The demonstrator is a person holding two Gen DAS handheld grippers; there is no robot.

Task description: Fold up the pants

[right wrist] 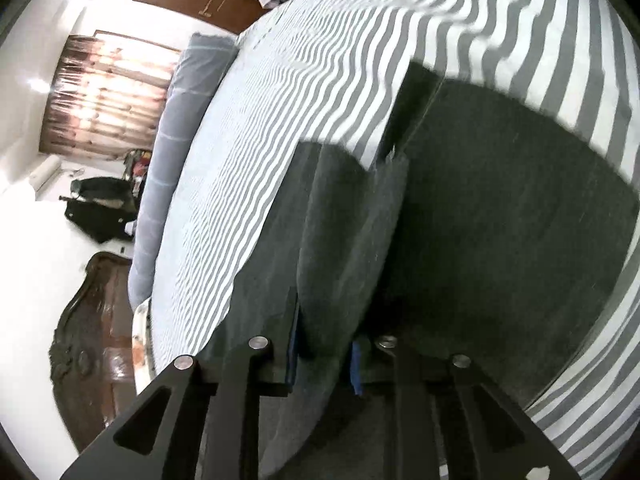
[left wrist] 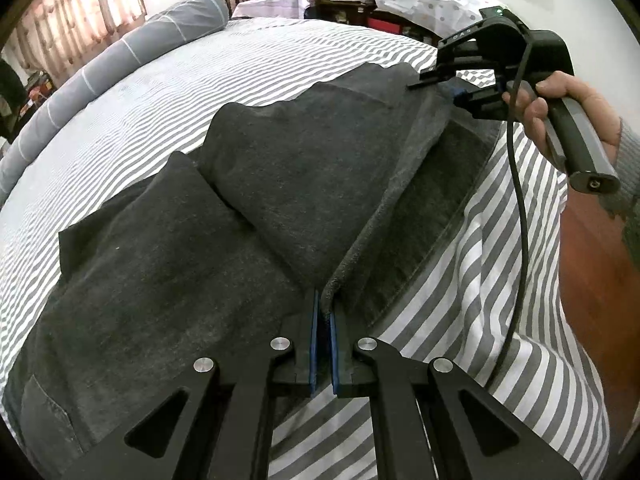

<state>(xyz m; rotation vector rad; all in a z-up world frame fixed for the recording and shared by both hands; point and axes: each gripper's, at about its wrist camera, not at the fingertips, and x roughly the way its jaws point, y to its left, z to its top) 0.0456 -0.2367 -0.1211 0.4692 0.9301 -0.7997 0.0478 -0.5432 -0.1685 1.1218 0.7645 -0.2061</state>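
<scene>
- The left gripper point(left wrist: 324, 312) has its jaws pinched tight on a raised edge of the pants point(left wrist: 280, 184), the blue pads point(left wrist: 314, 344) pressing the grey cloth from both sides.
- From that pinch a lifted ridge of cloth runs toward 1 o'clock, up to the right gripper point(left wrist: 452, 88), held by a hand point(left wrist: 560, 108) at the 2 o'clock edge of the left wrist view.
- In the right wrist view, the right gripper point(right wrist: 324, 344) has its jaws a little apart with a thick fold of the pants between them; whether the pads press on it cannot be told.
- The pants lie spread on the striped bed sheet point(left wrist: 180, 92), folded over themselves.
- A grey pillow point(left wrist: 132, 52) lies at 10 o'clock.
</scene>
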